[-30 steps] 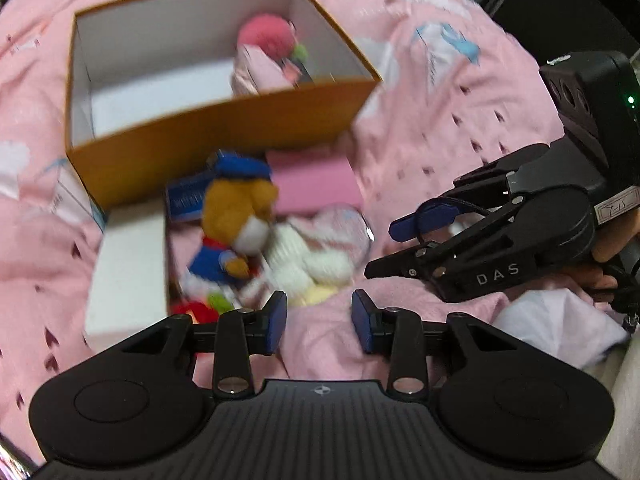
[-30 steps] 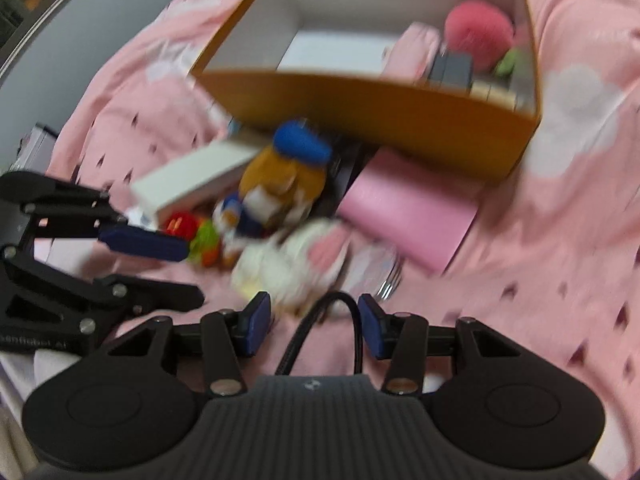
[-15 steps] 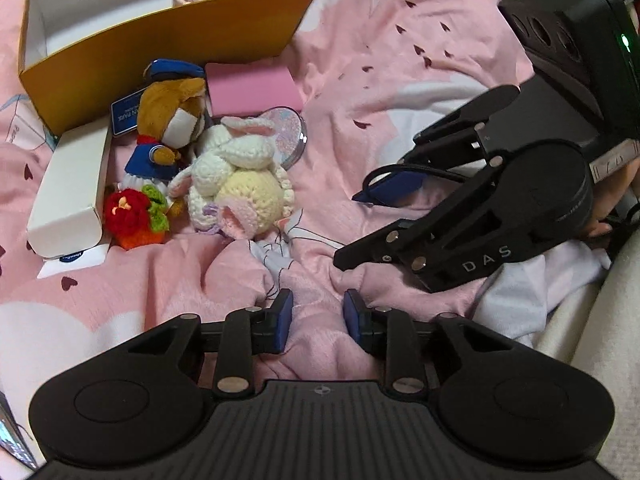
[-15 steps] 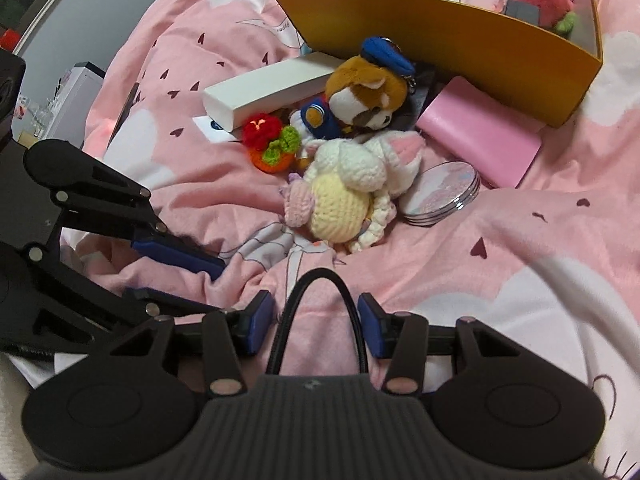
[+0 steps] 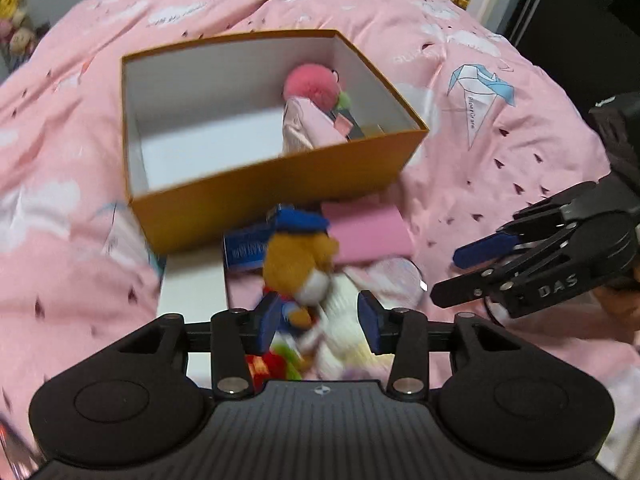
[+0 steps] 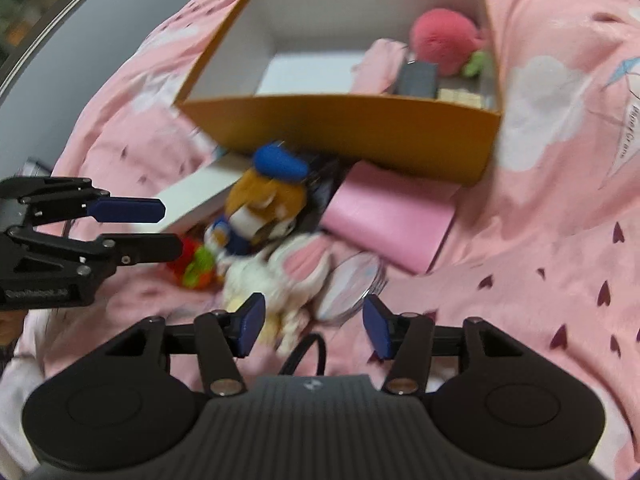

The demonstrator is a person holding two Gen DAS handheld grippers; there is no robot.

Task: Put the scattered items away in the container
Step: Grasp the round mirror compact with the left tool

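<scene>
Plush bear (image 5: 298,268) lies on the bed just before the orange box (image 5: 280,196); soft, light, grip its body. Left tongs (image 5: 318,328) and right tongs (image 6: 314,330) both opening, seemingly empty; view blurred.

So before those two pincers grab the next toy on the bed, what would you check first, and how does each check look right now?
1. Left gripper empty, jaws opening: ok.
2. Right gripper empty, jaws opening: ok.
3. Orange box has free floor on its left side: ok.
4. Bear with the blue cap lies outside the box, unheld: ok.
5. Toys overlap in a pile, the white crochet bunny against the bear: not ok.
6. Sharp view of the pile: not ok, blurred.
</scene>
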